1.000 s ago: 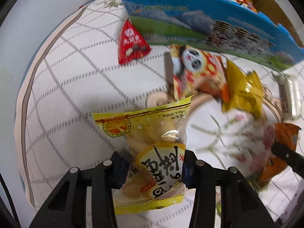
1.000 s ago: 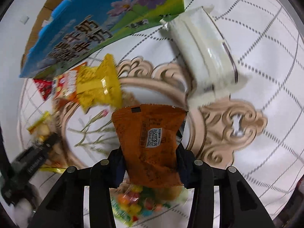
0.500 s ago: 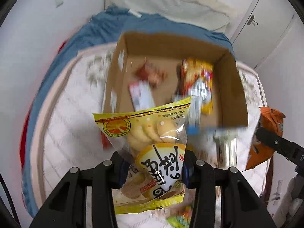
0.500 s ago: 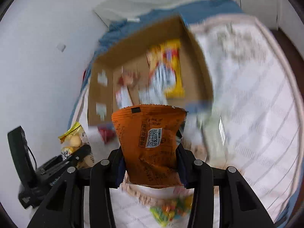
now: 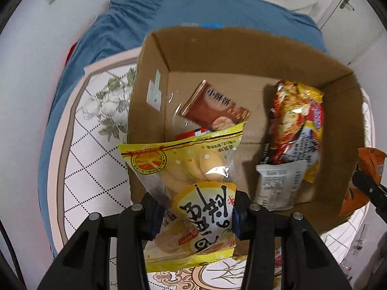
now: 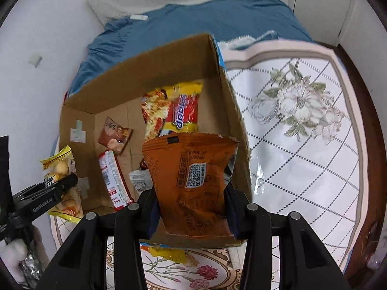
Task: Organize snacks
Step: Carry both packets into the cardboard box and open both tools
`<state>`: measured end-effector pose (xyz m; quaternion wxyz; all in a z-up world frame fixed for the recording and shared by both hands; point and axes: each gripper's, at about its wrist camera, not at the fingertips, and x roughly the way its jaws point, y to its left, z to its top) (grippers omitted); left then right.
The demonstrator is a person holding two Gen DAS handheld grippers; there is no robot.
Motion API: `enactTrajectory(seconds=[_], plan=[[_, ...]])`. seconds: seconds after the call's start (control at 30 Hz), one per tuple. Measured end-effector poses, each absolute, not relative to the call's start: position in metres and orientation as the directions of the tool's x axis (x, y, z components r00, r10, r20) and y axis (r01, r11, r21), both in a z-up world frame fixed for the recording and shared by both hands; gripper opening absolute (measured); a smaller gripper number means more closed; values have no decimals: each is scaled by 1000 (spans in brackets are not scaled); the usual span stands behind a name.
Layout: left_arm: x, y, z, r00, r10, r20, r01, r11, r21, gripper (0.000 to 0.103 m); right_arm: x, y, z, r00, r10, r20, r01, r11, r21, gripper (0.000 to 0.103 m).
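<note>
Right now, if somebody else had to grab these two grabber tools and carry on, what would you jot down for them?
Left gripper: shut on the yellow biscuit packet, held above the cardboard box.
Right gripper: shut on the orange packet, also over the box.
Done: several snacks already lie in the box, among them a brown packet and a big red-yellow bag.
Left: drop both held packets in. At least one more snack shows on the patterned cloth by the box.

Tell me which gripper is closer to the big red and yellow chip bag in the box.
Right. The right gripper hangs just in front of the chip bag; the left gripper is across the box, near its opposite wall.
</note>
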<state>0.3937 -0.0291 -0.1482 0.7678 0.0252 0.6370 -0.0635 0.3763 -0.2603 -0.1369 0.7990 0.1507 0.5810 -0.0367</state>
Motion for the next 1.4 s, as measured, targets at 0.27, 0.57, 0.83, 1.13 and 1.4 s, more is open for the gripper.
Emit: enactTrajectory(seconds=[0.27,0.57,0.83,1.13,1.4], plan=[[405,-19,-162,110,-115,-987,73,991,-108,71,389,-255,-168,230,83,-970,199,971,131,92],[398,-23,-146,179,-118,-977,92,990,-103,86,392,-235,-163,234,46,-971,155,984,84,95],[368,-33,-114,367,-124,-922,142,987,-76,89,380,-228,-144,325,4,-946,154,986,57,99],[316,-30,-103,496,-129,-859,154,986,-60,90,336,-223,-129,432,-52,-900,157,987,18,99],[280,-22,-93,548,-128,-827,141,988,-59,90,299,-207,-121,492,-81,-867,137,990,-15,99]])
